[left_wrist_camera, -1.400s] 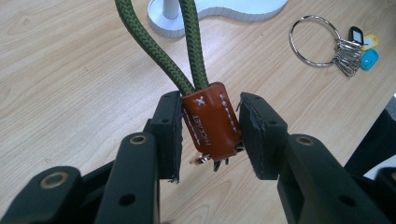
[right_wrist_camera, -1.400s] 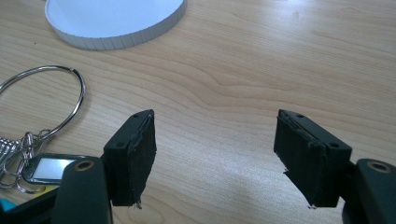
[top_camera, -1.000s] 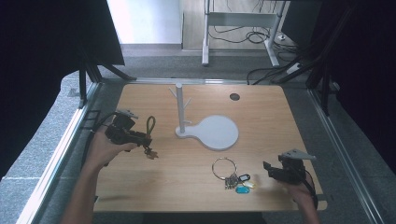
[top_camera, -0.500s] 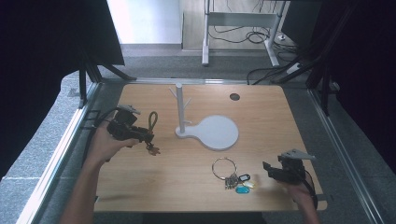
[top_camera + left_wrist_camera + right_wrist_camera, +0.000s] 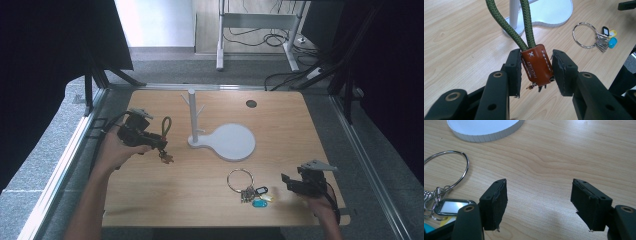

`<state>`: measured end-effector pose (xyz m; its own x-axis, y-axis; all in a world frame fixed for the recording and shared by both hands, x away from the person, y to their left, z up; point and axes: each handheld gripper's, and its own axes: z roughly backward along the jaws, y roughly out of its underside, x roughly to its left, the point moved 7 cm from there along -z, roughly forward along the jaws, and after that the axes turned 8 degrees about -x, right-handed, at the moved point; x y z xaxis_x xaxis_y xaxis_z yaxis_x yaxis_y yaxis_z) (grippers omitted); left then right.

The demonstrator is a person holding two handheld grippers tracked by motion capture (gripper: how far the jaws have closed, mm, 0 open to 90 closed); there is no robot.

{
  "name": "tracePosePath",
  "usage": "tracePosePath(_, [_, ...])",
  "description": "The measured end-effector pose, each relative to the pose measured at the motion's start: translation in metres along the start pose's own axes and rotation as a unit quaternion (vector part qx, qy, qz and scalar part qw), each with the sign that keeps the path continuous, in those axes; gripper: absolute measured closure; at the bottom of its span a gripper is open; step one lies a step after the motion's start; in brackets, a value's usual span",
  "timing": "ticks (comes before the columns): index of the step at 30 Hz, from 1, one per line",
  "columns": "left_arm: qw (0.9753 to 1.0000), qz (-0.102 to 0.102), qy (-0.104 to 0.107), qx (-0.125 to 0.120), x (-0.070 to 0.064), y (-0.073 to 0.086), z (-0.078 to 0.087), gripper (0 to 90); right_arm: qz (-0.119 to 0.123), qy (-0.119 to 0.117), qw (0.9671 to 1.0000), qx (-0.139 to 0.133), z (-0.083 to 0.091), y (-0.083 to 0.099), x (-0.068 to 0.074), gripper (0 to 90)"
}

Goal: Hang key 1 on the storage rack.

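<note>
My left gripper (image 5: 159,142) is shut on the brown leather tag (image 5: 537,65) of a keychain and holds it above the table's left side. Its green rope loop (image 5: 165,125) stands up from the jaws, and small keys (image 5: 166,159) dangle below. A white peg stand (image 5: 192,117) with a round base (image 5: 232,141) rises just to the right of it. A large metal key ring with coloured tags (image 5: 256,195) lies near the front edge. My right gripper (image 5: 286,181) rests open just to the right of the ring, jaws (image 5: 539,195) wide apart over bare wood.
A small dark hole (image 5: 251,103) sits in the tabletop at the back right. The wooden table (image 5: 300,135) has bare wood between the stand's base and the right edge. Metal frame rails (image 5: 75,145) run along both sides.
My left gripper has lifted and drawn slightly back with the keychain, and the rope loop now stands higher. The right gripper and the key ring stay put.
</note>
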<state>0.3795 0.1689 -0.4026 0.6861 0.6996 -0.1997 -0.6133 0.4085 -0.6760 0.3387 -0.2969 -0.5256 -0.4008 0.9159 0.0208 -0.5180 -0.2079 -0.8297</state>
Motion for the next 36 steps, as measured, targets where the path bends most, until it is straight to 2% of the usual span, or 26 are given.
tracePosePath(14, [1.0, -0.008, 0.001, 0.005, 0.001, -0.009, -0.001, 61.0, 0.002, -0.002, 1.0, 0.003, 0.001, 0.0, 0.001, 29.4])
tracePosePath(24, [1.0, -0.003, 0.005, 0.004, 0.009, -0.014, -0.004, 61.1, 0.002, -0.002, 1.0, 0.006, 0.002, 0.001, 0.0, 29.4])
tracePosePath(36, [0.9998, -0.011, 0.012, 0.007, 0.021, -0.028, -0.009, 61.0, 0.003, 0.003, 1.0, 0.009, 0.005, 0.004, 0.0, 29.3])
